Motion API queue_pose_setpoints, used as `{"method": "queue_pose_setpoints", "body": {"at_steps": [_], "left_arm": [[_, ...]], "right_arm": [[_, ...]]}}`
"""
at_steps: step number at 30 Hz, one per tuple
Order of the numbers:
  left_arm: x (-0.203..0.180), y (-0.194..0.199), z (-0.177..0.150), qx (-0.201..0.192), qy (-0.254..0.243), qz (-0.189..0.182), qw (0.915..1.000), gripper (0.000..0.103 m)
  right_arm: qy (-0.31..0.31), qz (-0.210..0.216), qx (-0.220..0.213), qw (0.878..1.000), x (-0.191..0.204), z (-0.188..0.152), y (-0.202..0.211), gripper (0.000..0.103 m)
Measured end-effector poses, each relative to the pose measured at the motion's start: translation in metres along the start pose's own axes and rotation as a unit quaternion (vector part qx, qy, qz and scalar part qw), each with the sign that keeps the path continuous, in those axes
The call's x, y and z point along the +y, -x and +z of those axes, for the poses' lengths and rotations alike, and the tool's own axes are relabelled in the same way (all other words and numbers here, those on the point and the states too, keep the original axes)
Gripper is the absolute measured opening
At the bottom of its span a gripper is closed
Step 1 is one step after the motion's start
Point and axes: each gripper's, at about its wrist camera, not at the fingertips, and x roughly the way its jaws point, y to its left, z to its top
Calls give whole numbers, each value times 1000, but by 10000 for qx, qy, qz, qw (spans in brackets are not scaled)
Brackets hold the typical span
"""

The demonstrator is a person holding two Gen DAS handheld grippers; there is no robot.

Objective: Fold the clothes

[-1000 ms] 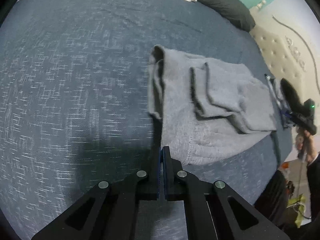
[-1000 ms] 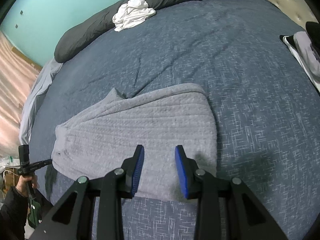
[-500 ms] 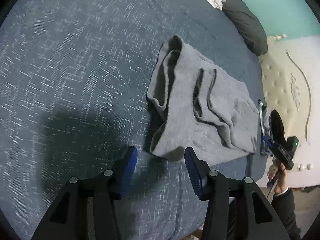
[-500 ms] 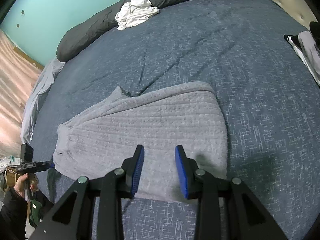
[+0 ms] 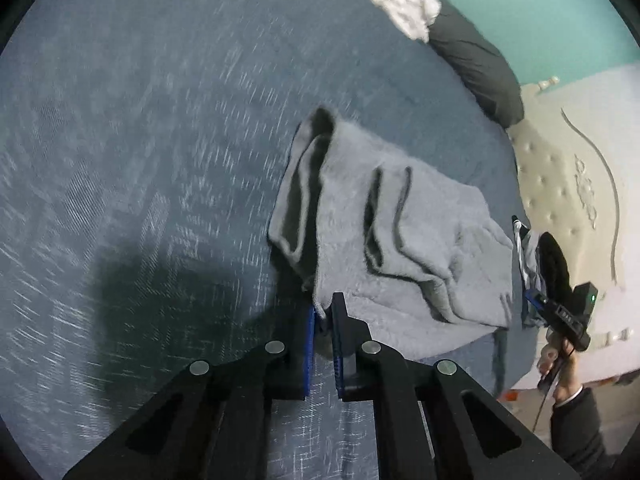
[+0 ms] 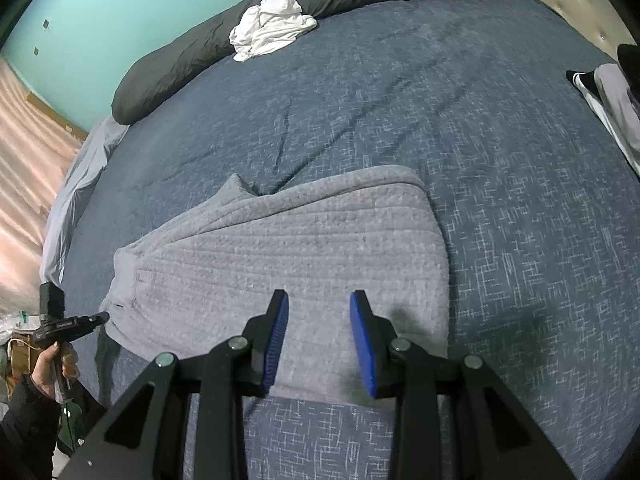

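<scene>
Left tool (image 5: 323, 314) clamped on corner of soft grey knit garment (image 5: 392, 240), part-folded on the blue-grey bedspread (image 5: 140, 160) (edges uneven). Right tool (image 6: 319, 320), fingers apart, hovers over its 6 o'clock edge. Folds remain; crumpled white garment (image 6: 270, 26) at 12 o'clock untouched.

no legible text or labels
</scene>
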Motion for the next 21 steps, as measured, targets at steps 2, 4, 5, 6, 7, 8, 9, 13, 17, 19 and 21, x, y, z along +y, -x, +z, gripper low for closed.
{"method": "queue_pose_setpoints", "body": {"at_steps": [2, 4, 5, 6, 7, 8, 9, 13, 17, 19, 21], "left_arm": [[1, 13, 1, -105, -142, 43, 9998, 8], [10, 0, 4, -15, -102, 114, 9999, 8], [16, -9, 5, 77, -47, 167, 9998, 8], [21, -16, 3, 168, 1, 225, 9996, 8], [24, -22, 2, 198, 27, 256, 9995, 8], [28, -26, 2, 218, 60, 273, 9994, 8], [32, -29, 2, 230, 93, 279, 9993, 8], [36, -33, 5, 213, 138, 257, 9993, 8], [30, -23, 3, 262, -111, 296, 9992, 13], [30, -14, 3, 228, -115, 271, 9993, 15], [31, -2, 4, 133, -167, 378, 9991, 15]], "right_arm": [[7, -5, 0, 10000, -1, -1, 0, 32], [-9, -3, -2, 10000, -4, -1, 0, 32], [-26, 1, -2, 10000, -5, -1, 0, 32], [-47, 2, 4, 10000, -7, -2, 0, 32], [-54, 0, 3, 10000, -8, -2, 0, 32], [-61, -16, 5, 10000, -10, -2, 1, 32], [-64, -24, 9, 10000, -12, -2, 1, 32], [-192, -126, -23, 9997, -27, -1, 4, 32], [-618, -124, -63, 9980, -50, 0, 4, 57], [-826, -105, -68, 9965, -62, -1, 3, 57], [-909, -210, 11, 9956, -70, -2, -3, 57]]}}
